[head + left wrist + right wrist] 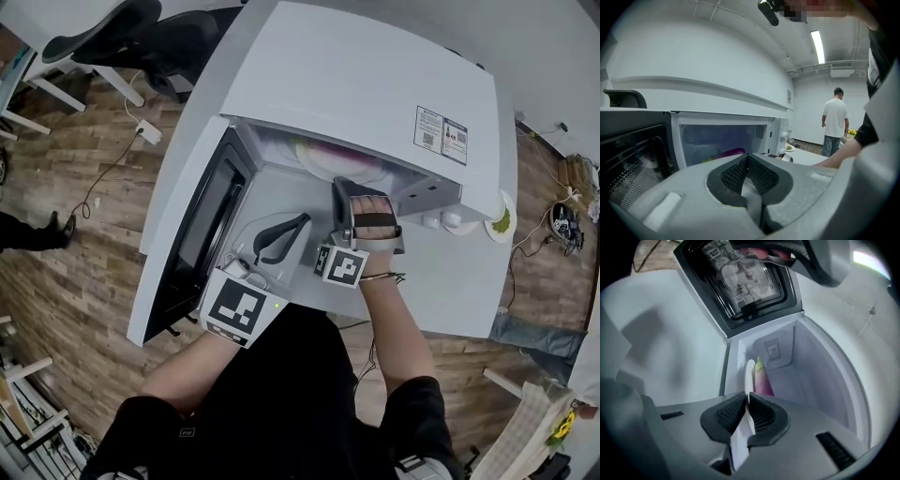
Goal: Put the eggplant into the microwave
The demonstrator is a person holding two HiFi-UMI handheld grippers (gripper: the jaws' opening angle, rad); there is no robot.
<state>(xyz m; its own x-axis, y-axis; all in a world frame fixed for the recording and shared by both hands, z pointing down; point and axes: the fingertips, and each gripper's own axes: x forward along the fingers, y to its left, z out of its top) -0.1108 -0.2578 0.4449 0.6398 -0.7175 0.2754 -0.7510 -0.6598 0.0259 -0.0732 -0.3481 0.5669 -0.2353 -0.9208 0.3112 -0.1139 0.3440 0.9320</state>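
1. The right gripper (746, 399), jaws drawn all but together on nothing, hangs at the mouth of the open microwave (375, 84), with the person's hand (373, 225) behind it.
2. The left gripper (746, 157), jaws likewise pressed together and empty, sits just to its left, over the white table (450, 300) in front of the oven.
3. The microwave's door (202, 230) stands swung wide to the left, its dark mesh window alongside the left gripper.
4. A small dish (502, 220) of something green rests on the table by the oven's right side. An office chair (141, 37) and a power strip (148, 131) sit on the wooden floor (84, 272) beyond.
5. A person in a white shirt (834, 122) stands well back in the room, seen in the left gripper view.
6. The eggplant (762, 380) lies inside the microwave on a white plate (749, 373), apart from both grippers. It is slim and purple, its pale green stem end turned away from the right gripper.
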